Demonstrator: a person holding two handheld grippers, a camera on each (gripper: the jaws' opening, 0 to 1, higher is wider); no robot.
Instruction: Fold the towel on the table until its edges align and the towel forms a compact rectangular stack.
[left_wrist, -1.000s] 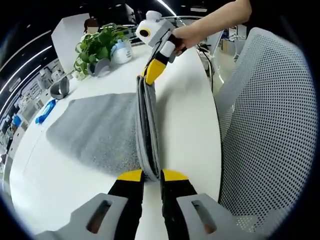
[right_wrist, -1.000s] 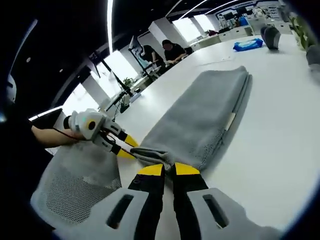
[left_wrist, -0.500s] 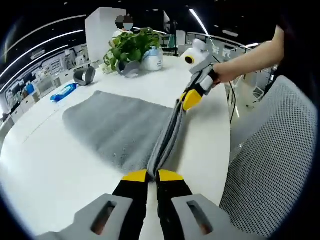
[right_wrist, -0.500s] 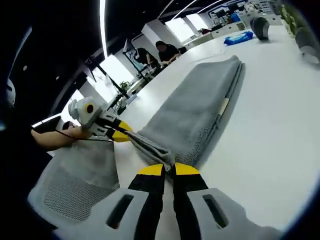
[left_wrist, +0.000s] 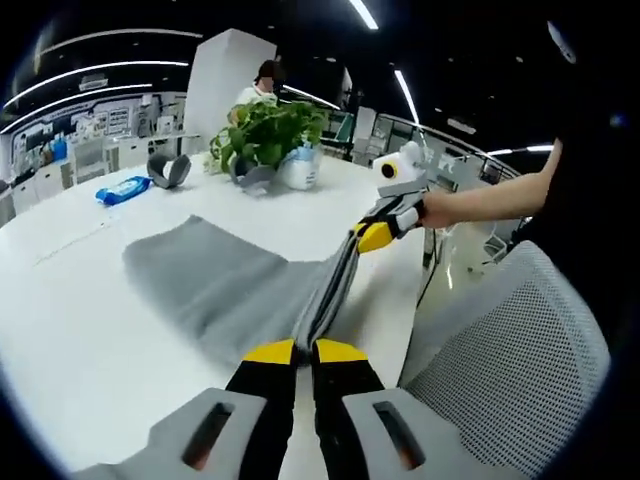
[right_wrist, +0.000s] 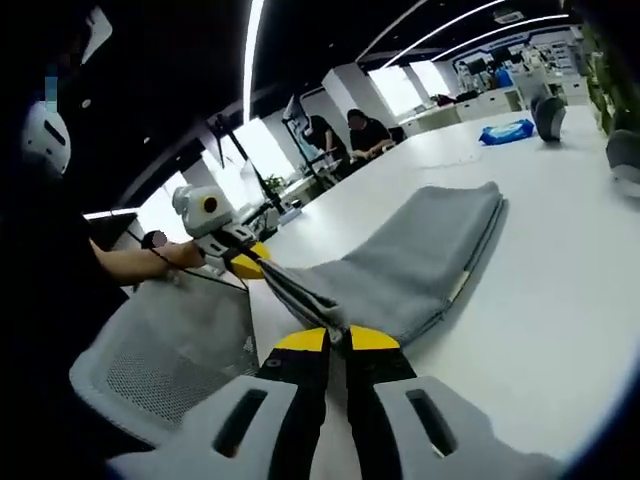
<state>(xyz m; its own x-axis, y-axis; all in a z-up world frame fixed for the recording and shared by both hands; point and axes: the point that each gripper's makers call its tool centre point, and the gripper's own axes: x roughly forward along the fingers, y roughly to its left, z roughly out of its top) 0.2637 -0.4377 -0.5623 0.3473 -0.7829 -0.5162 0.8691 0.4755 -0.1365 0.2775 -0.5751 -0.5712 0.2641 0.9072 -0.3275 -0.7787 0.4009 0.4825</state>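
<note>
The left gripper (left_wrist: 292, 352) and right gripper (right_wrist: 335, 339) are each clamping one end of the towel (left_wrist: 215, 285)'s near edge, holding it taut and raised. The towel's far part is lying on the surface (left_wrist: 70, 330), stretching away from both grippers, so the fold would carry forward.

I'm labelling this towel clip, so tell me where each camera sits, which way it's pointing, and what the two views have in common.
Left gripper view: rides the left gripper, facing along the taut towel edge toward the right gripper; a forearm shows.
Right gripper view: rides the right gripper, facing back toward the left gripper; a hand shows.
Shared: the grey towel, the white table, the mesh chair, both grippers shut on the towel.
</note>
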